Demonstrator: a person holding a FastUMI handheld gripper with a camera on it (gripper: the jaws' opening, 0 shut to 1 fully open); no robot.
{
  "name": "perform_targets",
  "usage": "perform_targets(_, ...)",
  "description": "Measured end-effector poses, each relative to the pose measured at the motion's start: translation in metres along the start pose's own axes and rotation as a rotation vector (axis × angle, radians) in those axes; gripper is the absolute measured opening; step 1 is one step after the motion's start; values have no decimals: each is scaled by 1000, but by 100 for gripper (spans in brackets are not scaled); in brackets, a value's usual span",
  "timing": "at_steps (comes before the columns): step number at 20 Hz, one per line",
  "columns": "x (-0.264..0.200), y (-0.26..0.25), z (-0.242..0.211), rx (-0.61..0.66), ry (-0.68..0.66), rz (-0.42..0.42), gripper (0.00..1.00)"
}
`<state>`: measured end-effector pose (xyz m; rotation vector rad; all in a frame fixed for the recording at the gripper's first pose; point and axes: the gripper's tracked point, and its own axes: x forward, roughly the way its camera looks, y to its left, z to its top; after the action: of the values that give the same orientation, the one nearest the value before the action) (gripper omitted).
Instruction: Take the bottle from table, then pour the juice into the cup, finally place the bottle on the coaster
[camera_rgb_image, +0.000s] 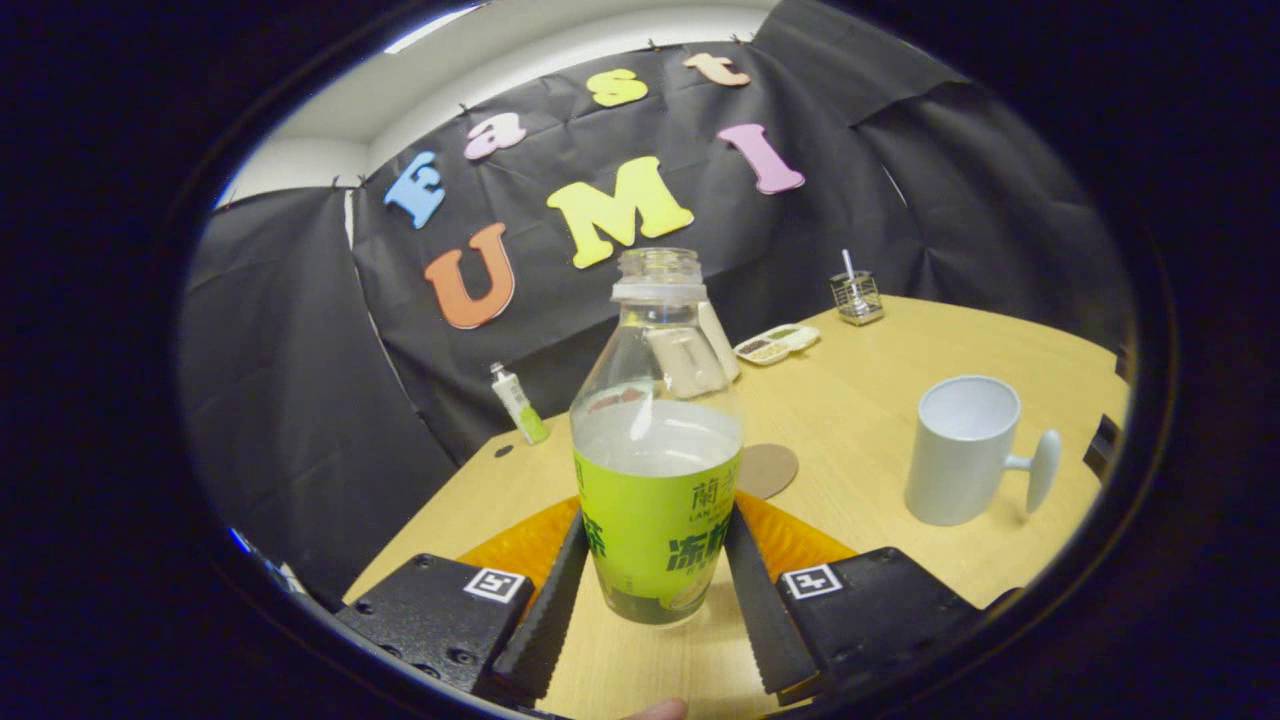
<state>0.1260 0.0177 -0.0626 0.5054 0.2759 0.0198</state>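
A clear bottle (655, 440) wrapped in a lime-green label printed with dark green characters is seen between the fingers of the gripper (655, 560), both pressed against the label. The table (900, 400) is finished in pale wood grain. A white cup (962, 450) and a tan, cork-coloured coaster (768, 470) are shown on it. A small white tube (518, 402) with a green end is seen at the table's far left edge.

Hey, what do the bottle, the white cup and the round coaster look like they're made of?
The bottle, held between the gripper fingers, looks like clear glossy plastic: you see through its upper part, and a green printed sleeve wraps the lower body. The cup looks like matte white ceramic, thick-walled, possibly enamel. The coaster is flat, dull brown, likely cork or fibreboard.
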Motion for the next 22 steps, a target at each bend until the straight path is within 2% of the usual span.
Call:
perform_targets(8, 4, -3, 19, 322, -10, 88, 78)
perform_targets(13, 0, -2, 30, 459, -22, 110, 78)
perform_targets(18, 0, 2, 42, 722, -51, 192, 78)
perform_targets(22, -1, 4, 46, 811, -57, 214, 78)
